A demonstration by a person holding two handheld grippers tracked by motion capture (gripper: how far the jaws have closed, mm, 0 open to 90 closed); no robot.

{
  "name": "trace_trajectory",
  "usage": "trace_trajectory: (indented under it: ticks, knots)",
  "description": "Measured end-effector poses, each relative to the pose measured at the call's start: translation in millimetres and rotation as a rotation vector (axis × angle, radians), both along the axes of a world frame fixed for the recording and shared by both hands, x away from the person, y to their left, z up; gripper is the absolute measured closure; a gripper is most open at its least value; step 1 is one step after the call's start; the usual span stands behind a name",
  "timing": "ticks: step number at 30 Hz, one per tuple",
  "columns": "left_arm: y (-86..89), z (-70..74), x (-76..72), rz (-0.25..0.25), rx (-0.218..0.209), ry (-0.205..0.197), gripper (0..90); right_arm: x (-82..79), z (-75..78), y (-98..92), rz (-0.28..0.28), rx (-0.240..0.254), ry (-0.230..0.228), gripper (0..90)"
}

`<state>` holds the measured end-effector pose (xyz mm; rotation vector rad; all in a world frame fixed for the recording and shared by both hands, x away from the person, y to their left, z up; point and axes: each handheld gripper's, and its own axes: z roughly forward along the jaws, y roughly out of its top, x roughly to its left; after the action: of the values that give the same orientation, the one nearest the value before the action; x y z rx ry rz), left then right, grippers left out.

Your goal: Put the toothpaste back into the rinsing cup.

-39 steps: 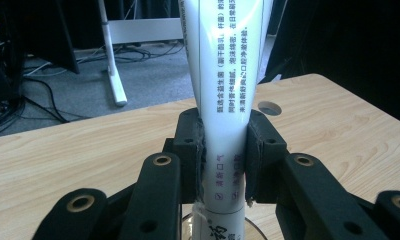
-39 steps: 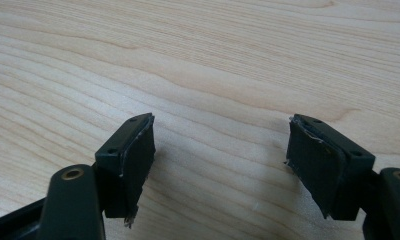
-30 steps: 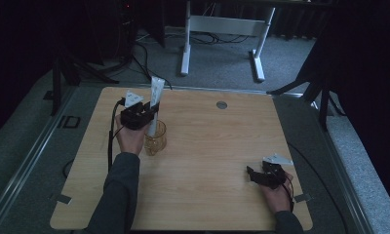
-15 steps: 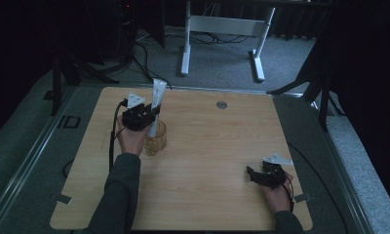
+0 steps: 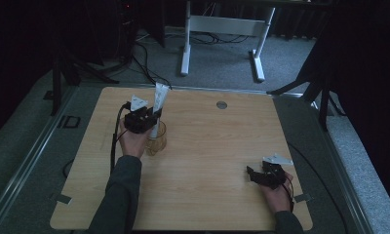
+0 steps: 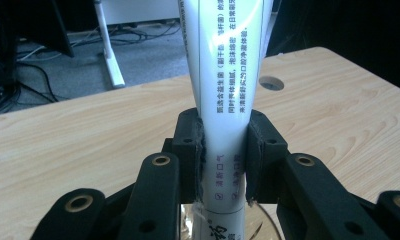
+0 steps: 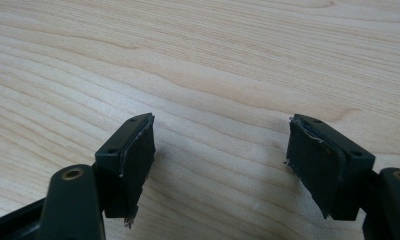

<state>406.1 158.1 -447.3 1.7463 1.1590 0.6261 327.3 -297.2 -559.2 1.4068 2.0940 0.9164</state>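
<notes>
The left gripper [image 5: 154, 117] clamps a white tube [image 5: 159, 100] that stands upright in a glass cup [image 5: 156, 141] near the far left of the wooden table [image 5: 212, 146], seen from above; the right gripper [image 5: 254, 174] rests apart at the near right corner. From the left gripper view, both pads [image 6: 200, 155] press the tube's [image 6: 228, 75] printed sides above the cup's rim. The right gripper view shows its own jaws spread wide over bare wood, with nothing between them.
</notes>
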Motion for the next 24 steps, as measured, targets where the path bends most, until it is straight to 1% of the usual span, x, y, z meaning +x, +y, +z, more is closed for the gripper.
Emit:
trace_trajectory:
  ticks: [4,8,10,13,14,19,24]
  knots:
    - [0.5,-4.3,-0.8,0.0,0.004,0.012,70.7,0.0,0.0,0.0,0.0,0.0,0.0,27.1]
    - [-0.4,-5.3,-1.5,-0.003,0.013,0.014,70.6,0.0,0.0,0.0,0.0,0.0,0.0,27.1]
    - [-1.7,-7.5,-2.3,-0.008,0.023,0.02,70.5,0.0,0.0,0.0,0.0,-0.001,0.0,27.1]
    - [-2.5,-9.9,-2.6,-0.009,0.027,0.025,70.4,0.0,0.0,0.0,0.0,-0.001,0.0,27.1]
    - [-2.7,-13.1,-2.9,-0.008,0.028,0.035,70.4,0.0,0.0,0.0,0.0,0.0,0.0,27.1]
    - [-2.2,-18.9,-4.3,-0.012,0.038,0.056,70.1,0.0,0.0,0.0,0.0,-0.001,0.0,27.1]
    - [-1.3,-23.3,-7.9,-0.012,0.038,0.065,70.0,0.0,0.0,0.0,0.0,-0.001,0.0,27.1]
